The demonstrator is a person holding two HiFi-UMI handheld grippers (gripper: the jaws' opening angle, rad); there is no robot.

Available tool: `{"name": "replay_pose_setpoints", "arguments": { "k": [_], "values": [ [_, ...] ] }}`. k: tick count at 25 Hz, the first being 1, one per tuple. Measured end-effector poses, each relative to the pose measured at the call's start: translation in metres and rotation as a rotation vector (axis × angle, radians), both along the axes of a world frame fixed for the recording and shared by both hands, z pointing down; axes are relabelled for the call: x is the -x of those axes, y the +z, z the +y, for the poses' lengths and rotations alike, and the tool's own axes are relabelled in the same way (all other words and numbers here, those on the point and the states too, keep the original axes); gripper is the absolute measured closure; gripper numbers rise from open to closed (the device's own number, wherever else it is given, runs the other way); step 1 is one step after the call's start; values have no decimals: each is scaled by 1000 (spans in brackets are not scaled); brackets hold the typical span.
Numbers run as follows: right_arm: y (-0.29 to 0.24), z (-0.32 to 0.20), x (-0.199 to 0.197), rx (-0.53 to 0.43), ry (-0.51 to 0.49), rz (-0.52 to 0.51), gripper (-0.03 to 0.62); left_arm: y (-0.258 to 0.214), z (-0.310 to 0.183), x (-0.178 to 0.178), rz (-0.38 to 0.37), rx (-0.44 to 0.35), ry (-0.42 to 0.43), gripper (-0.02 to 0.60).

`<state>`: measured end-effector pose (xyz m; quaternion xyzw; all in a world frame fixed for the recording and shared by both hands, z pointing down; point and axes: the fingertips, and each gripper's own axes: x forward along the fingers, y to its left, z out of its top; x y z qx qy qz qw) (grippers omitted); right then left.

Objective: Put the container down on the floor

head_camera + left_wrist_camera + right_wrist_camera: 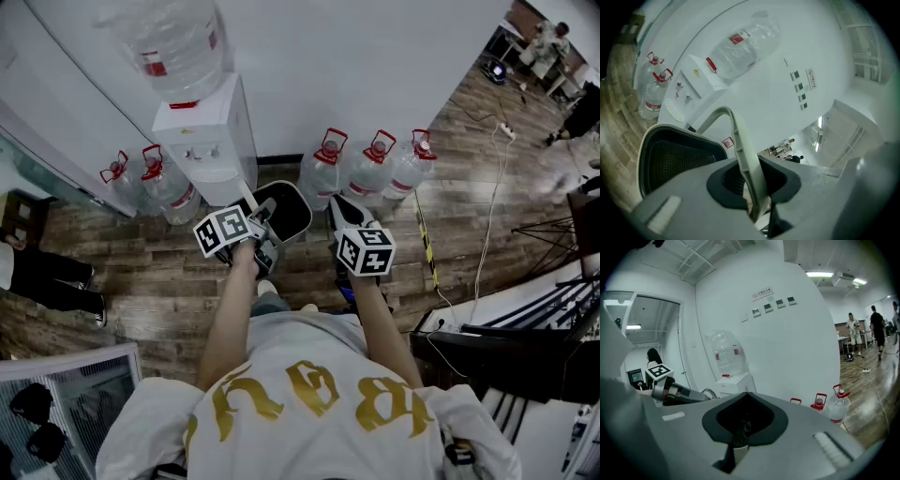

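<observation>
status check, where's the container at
Left gripper clamped on container handle, container looks off the floor. Right gripper shut, empty. Water dispenser and water bottles close ahead.

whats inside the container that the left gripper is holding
Only a dark, mesh-patterned inner wall shows inside the container; no contents are visible. The left gripper, shut on the pale handle, covers the container's lower part, so its bottom cannot be seen.

Office: water dispenser [204, 141], 5 spare water bottles [367, 167].
</observation>
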<state>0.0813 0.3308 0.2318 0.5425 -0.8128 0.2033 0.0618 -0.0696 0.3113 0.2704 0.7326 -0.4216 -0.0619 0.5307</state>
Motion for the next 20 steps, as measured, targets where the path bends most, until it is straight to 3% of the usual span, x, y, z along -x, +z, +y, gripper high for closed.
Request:
{"name": "replay_pose_setpoints", "arguments": {
  "k": [20],
  "values": [
    [11,-27,-3,17,-33,0,568,2,-25,9,12,6,-43,518]
  ]
}}
